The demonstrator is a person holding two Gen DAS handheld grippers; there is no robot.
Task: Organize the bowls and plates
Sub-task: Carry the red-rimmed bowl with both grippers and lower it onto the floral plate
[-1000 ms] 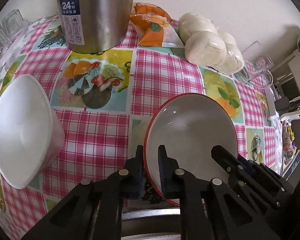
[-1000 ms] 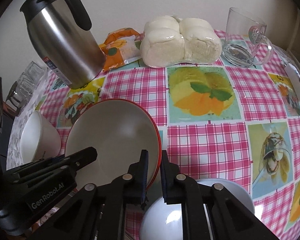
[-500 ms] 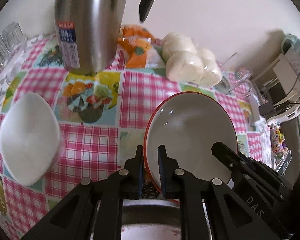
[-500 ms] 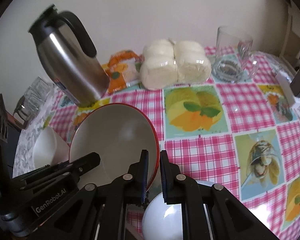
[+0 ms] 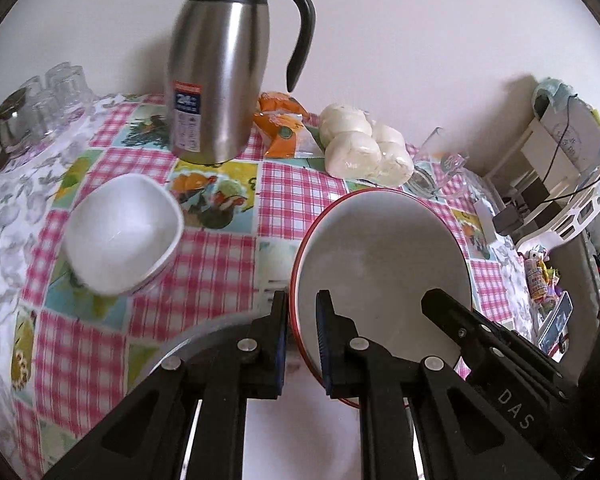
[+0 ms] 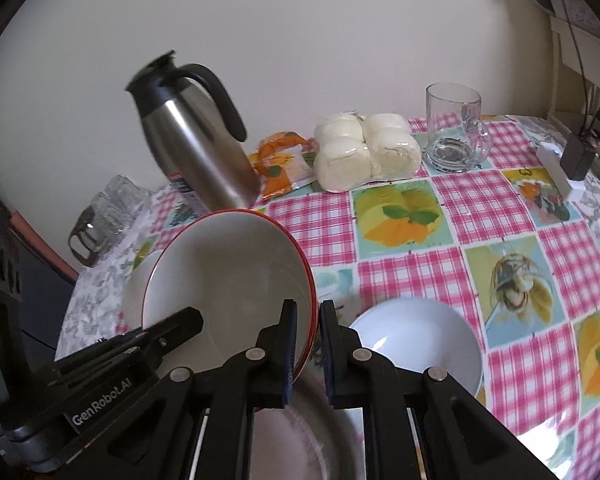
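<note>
Both grippers have carried the red-rimmed bowl (image 5: 384,264) up off the tablecloth since a second ago, so the flask and the far edge of the table now sit lower in each view. From the left wrist, the left gripper (image 5: 303,320) is clenched on the bowl's left rim, one pad outside and one inside, while the right gripper (image 5: 460,320) reaches in from the right and grips the opposite side; the bowl hangs tilted above a steel-rimmed plate (image 5: 204,332) at the table's near edge, and the square white bowl (image 5: 124,232) rests toward the left edge. From the right wrist, the right gripper (image 6: 308,324) is clamped on the bowl's (image 6: 228,280) right rim, the left gripper (image 6: 180,324) holds the far side, and a shallow white bowl (image 6: 420,336) sits just beside it near the front edge — the steel flask (image 6: 196,152) stands behind. Each hold is only a thin pinch on a smooth glazed lip, so any pulling apart or uneven tilt between the two hands could let the rim slip — the bowl would then drop onto the plate or the white bowl below and might chip.
</note>
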